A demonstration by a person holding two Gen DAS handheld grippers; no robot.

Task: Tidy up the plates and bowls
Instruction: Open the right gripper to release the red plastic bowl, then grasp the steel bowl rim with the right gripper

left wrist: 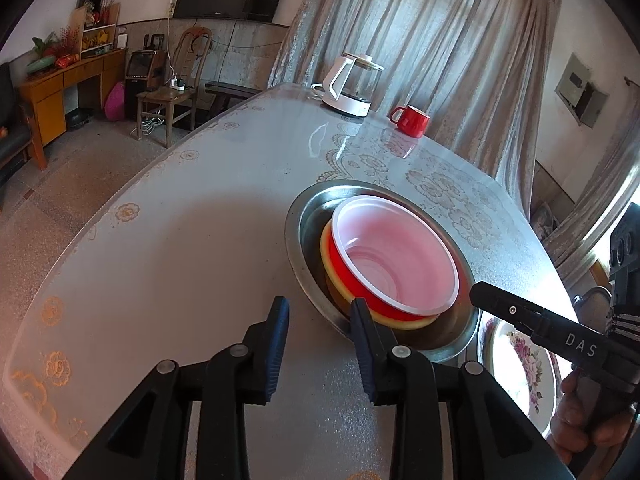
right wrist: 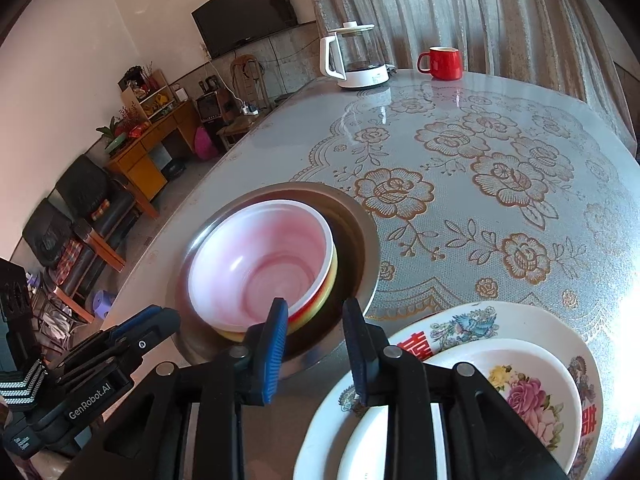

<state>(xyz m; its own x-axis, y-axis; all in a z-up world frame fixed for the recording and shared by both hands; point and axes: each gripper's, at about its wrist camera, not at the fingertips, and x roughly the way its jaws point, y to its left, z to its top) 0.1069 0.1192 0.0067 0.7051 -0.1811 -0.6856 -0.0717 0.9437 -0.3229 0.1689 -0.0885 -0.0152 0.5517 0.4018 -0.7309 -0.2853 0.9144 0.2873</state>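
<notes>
A red bowl (left wrist: 396,264) with a white inside sits nested in a yellow-rimmed bowl (left wrist: 332,268), and both rest inside a wide steel basin (left wrist: 298,236) on the bench (left wrist: 180,240), whose cloth carries a printed rose pattern.

The left tongs (left wrist: 318,312) hang just near of the basin with a narrow gap between the blue pads and nothing in it. Their right pad (left wrist: 362,332) lies over the near edge of the stacked bowls in that view; whether it touches them cannot be told. The left pad stands over bare cloth, apart from the basin.

The right tongs (right wrist: 316,312) are likewise narrowly parted and hold nothing. In their own view the left pad (right wrist: 276,340) overlaps the near rim of the red bowl (right wrist: 260,264), while the right pad stands over the basin's (right wrist: 360,220) near rim. From the left wrist view a finger of the right tongs (left wrist: 504,308) reaches in from the right, its tip just beside the bowl's right edge, and a hand (left wrist: 580,412) grips the handle.

To the near right of the basin, two flowered plates are stacked, a smaller plate (right wrist: 520,392) on a larger plate (right wrist: 472,320), partly under the right tongs.

At the far end of the bench stand a glass kettle (right wrist: 360,60) with a white handle and, to its right, a red mug (right wrist: 442,62).
</notes>
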